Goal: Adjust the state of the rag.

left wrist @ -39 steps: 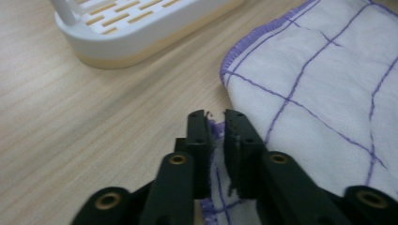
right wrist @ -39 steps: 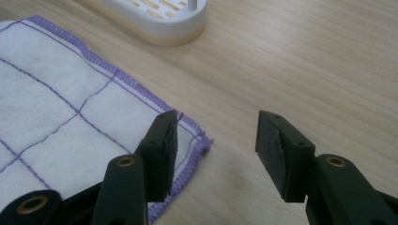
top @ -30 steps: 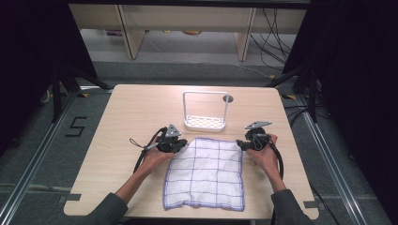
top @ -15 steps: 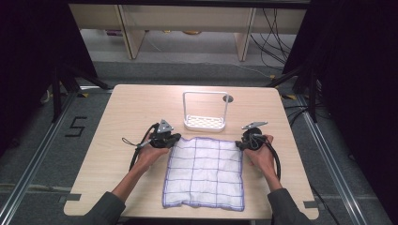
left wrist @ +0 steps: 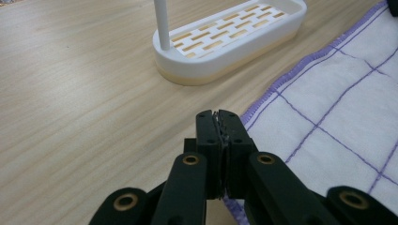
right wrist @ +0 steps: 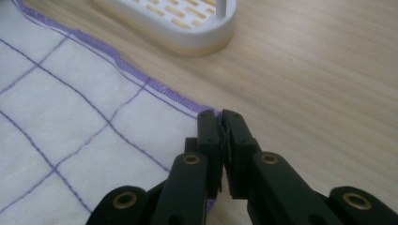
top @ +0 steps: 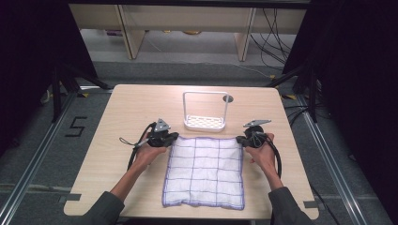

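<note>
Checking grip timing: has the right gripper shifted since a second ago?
No. In the high view the right gripper sits at the cloth's far right corner, same spot beside the white rack; its jaws have just closed on that corner.

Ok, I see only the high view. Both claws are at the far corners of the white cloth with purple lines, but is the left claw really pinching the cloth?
Observer: Yes. In the left gripper view, the left claw is shut on the corner hem of the white cloth with purple grid lines.
Operator: And the right one?
Observer: In its own view, the right claw has just been closing and now pinches the cloth's other far corner.
Operator: Is the white plastic rack touching the cloth?
Observer: No. In the left gripper view, bare wooden table separates the white slotted plastic rack from the hem.
</note>
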Action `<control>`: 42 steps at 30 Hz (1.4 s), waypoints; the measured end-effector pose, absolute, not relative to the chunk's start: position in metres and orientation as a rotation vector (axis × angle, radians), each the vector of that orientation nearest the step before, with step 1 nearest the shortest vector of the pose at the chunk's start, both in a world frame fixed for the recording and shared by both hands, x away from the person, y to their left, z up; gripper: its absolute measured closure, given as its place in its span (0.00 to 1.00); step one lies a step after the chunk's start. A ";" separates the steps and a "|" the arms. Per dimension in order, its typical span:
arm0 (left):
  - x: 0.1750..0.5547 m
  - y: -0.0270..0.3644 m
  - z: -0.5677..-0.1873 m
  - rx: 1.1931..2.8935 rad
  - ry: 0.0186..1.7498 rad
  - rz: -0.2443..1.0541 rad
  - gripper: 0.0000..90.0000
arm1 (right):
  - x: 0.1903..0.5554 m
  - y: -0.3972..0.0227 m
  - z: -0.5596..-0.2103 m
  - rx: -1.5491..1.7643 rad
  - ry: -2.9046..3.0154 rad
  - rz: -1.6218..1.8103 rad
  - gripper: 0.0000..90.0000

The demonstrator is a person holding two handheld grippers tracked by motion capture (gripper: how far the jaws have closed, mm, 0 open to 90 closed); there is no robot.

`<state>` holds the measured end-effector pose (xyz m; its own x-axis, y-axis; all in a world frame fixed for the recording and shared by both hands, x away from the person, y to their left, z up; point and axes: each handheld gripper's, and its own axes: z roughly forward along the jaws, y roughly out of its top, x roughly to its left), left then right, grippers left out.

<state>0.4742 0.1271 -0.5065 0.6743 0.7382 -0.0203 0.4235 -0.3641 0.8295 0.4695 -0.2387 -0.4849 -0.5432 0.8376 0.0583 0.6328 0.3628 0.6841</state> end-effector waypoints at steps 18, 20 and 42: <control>0.480 0.137 -0.479 1.911 0.895 0.485 0.97 | 0.476 -0.239 -0.455 1.209 2.314 1.098 0.97; 0.481 0.139 -0.473 1.895 0.903 0.496 0.97 | 0.477 -0.239 -0.450 1.201 2.302 1.080 0.97; 0.444 0.158 -0.458 1.860 0.866 0.471 0.98 | 0.439 -0.243 -0.430 1.066 2.293 1.223 0.97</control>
<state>0.4441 0.1583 -0.4578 0.6687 0.7414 -0.0557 0.3561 -0.2535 0.8994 0.4389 -0.2434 -0.4302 -0.6650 0.7449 0.0545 0.4600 0.3510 0.8156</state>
